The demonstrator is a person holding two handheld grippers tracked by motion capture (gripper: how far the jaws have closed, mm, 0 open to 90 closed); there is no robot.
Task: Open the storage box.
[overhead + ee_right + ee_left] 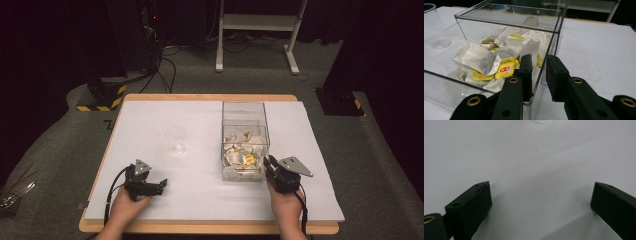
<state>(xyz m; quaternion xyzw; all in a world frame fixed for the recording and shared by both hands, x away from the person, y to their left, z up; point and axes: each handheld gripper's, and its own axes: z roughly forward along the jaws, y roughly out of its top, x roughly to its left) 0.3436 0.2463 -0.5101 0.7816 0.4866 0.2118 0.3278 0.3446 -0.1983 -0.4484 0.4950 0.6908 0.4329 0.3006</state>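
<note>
High view: clear box (243, 131) holds crinkled paper tea bags (243, 149); glass cup (176, 140) nearby.

One clear box (243, 131), one cup (176, 140), perhaps a dozen tea bags (476, 57).

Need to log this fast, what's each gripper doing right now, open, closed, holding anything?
Left gripper: open, empty, above the white table.
Right gripper: jaws straddling the clear box wall, narrow gap; grip cannot be told.

Tea bags (243, 150) in the clear box (243, 114), cup (175, 139) left of the box, right gripper (272, 165) at its near right corner, left gripper (159, 185) near-left of it
</note>
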